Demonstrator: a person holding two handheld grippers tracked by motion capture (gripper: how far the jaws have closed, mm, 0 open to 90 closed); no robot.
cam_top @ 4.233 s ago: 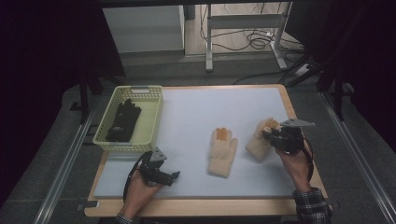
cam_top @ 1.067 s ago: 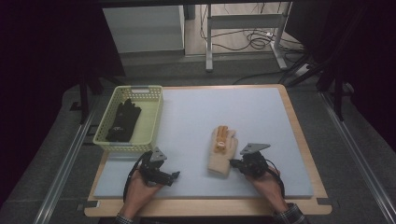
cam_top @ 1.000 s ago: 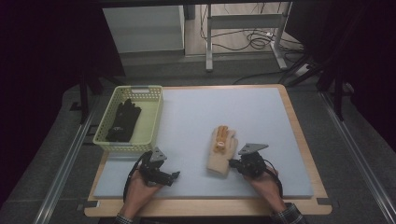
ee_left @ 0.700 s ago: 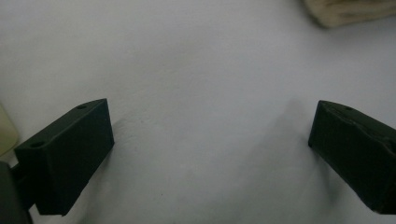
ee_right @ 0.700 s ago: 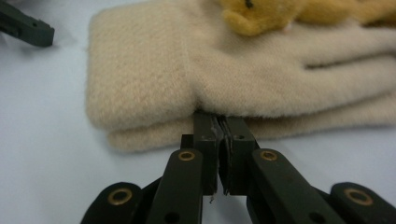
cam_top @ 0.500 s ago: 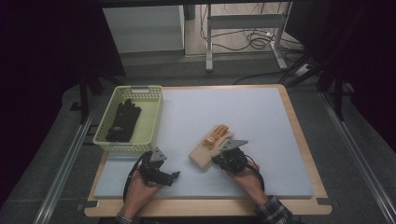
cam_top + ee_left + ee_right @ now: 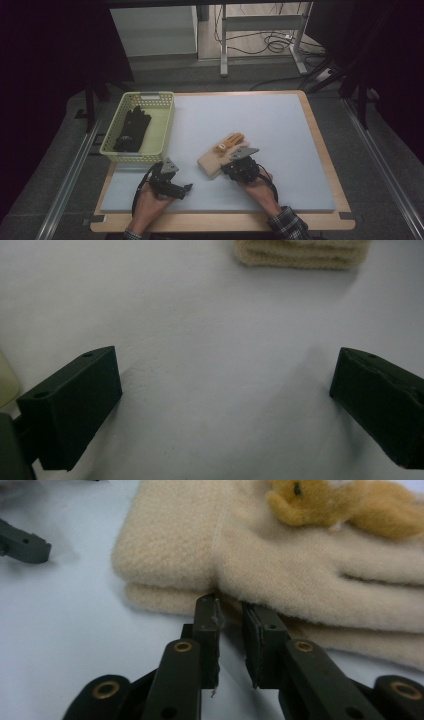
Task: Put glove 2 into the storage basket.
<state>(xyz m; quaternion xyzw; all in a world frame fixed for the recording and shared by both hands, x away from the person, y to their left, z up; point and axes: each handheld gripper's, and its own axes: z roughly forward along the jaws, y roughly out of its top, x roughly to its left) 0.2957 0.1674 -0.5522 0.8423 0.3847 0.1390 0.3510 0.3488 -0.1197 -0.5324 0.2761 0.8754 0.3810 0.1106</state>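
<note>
Work in hand: the person is stacking a pair of cream fleece gloves with a tan bear trim (image 7: 220, 154) and appears to be tidying them toward the basket.
Gloves: lying one on the other, just below the middle of the high view, on the pale blue foam mat (image 7: 280, 125) covering the table (image 7: 320, 145).
Right hand-held gripper (image 7: 231, 611): its jaws have just been opening; they are standing slightly apart with their tips at the edge of the gloves, and no cloth is pinched between them.
Left hand-held gripper (image 7: 225, 405): its jaws are gaping wide over bare mat at the lower left of the high view, holding nothing.
Basket: a pale yellow plastic lattice basket (image 7: 165, 125) is sitting at the left, with black gloves (image 7: 131, 130) inside.
Progress: the stacking looks done; lifting the cream pair into the basket seems to be what is left.
</note>
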